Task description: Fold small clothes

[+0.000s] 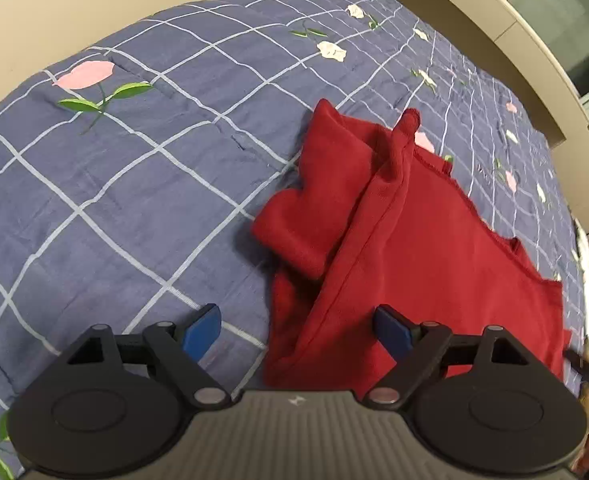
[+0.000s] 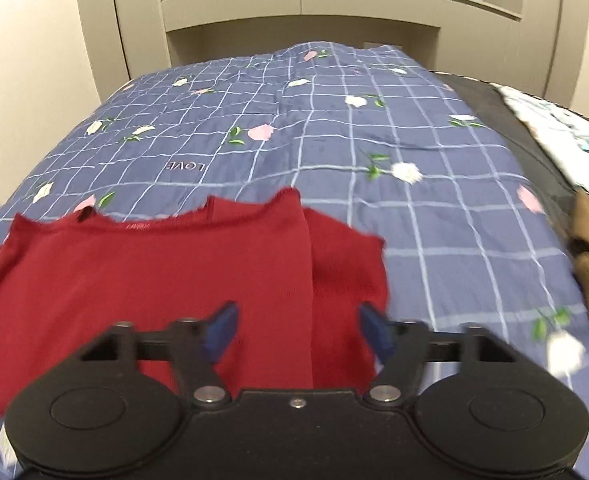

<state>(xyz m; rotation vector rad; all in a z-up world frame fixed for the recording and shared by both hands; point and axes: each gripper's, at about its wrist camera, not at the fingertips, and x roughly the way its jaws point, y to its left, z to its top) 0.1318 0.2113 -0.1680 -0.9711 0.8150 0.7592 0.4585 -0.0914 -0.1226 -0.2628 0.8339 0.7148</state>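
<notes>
A: The left gripper (image 1: 296,330) had its fingers (image 1: 202,332) wide apart, gripping nothing. And the right?

B: The right gripper (image 2: 296,332) had its fingers (image 2: 222,330) apart too, pressing on nothing, the red garment (image 2: 154,272) below them.

A: The garment lay partly folded on the bed (image 1: 114,184), one sleeve (image 1: 314,200) doubled over, away from the bed's edges.

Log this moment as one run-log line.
left gripper: open, empty | right gripper: open, empty | red garment: partly folded on blue checked quilt | stage: fold unfinished
</notes>
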